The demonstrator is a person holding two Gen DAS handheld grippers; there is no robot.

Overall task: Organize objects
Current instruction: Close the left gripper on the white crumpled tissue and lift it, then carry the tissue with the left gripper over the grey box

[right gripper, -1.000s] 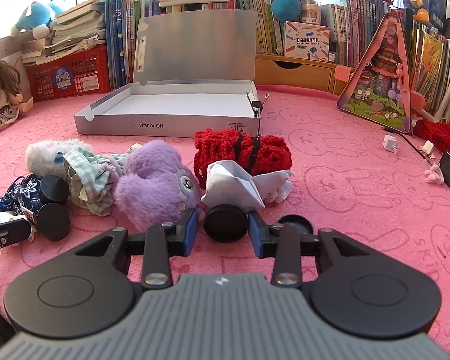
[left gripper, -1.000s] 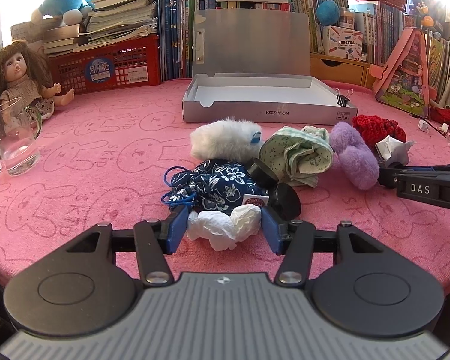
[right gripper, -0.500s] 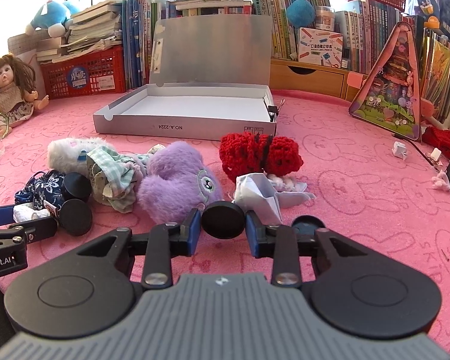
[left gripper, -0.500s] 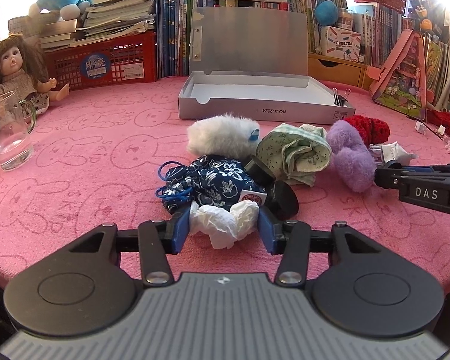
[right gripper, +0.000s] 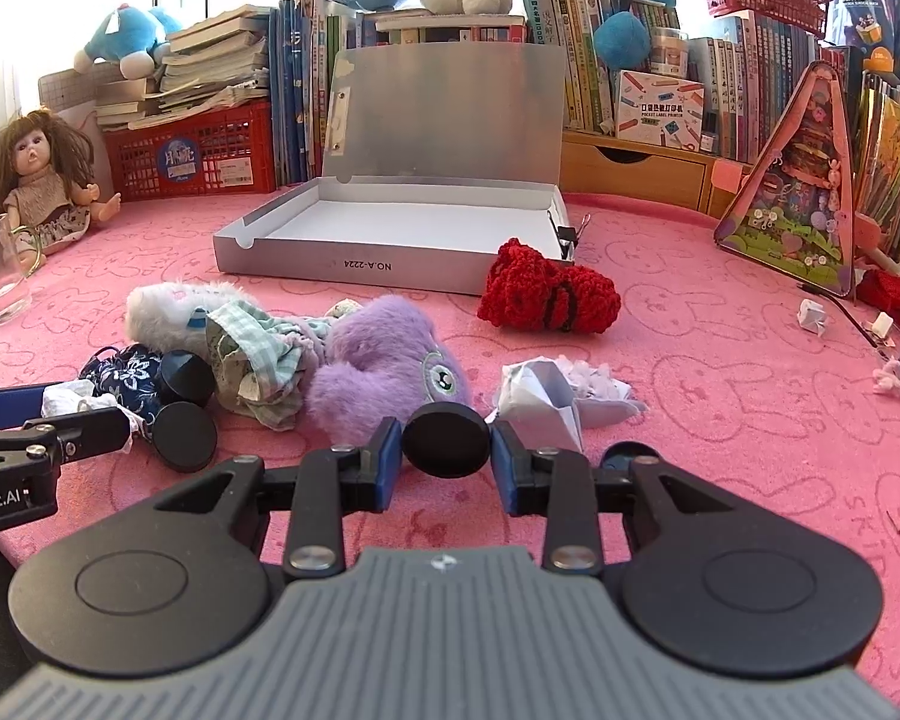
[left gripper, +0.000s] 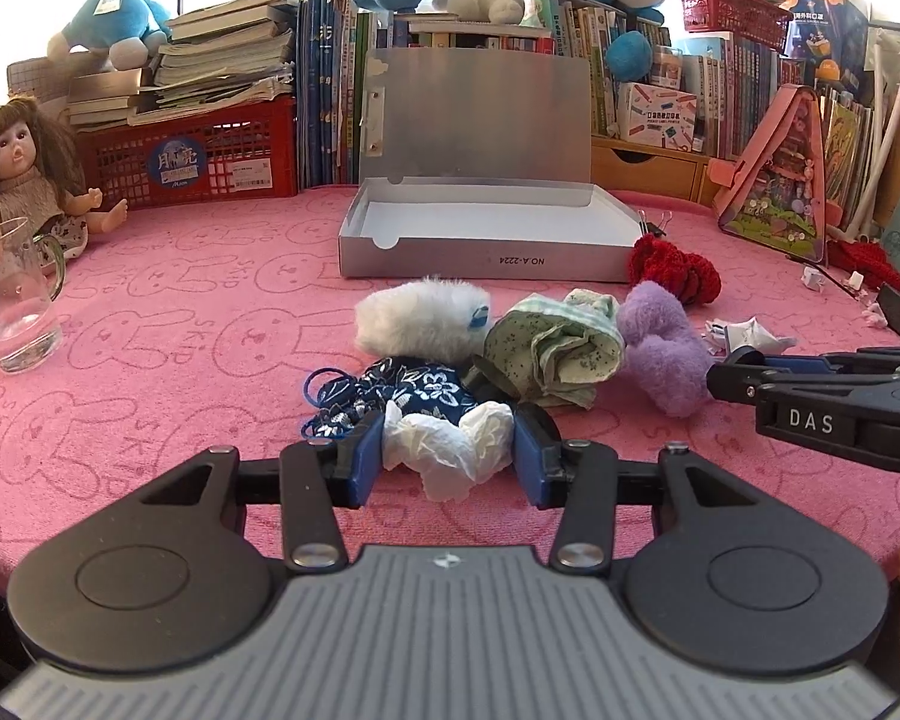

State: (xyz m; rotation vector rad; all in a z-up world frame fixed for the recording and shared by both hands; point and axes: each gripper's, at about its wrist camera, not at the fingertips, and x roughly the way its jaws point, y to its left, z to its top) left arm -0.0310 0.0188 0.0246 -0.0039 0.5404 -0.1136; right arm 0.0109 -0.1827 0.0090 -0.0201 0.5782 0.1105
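At the far left of the pink bench (left gripper: 180, 300) stands an empty glass mug (left gripper: 15, 300), well clear of the pile. The left gripper (left gripper: 448, 459) has a crumpled white tissue (left gripper: 447, 438) between its blue pads, its jaws closing on it; the pads touch the wad's sides, likely a soft pinch so it can be lifted without tearing. Behind it lie the navy floral pouch (left gripper: 402, 387), the white fluffy toy (left gripper: 420, 318), the green patterned cloth (left gripper: 558, 348) and the purple plush (left gripper: 660, 348), with the open grey box (left gripper: 486, 258) beyond, probably the destination. The right gripper (right gripper: 447, 459) is clenched on a black round disc (right gripper: 446, 440), held on edge. Only the right wrist view shows two more black discs (right gripper: 184, 438) beside the pouch and the crumpled paper (right gripper: 546, 396) in full.
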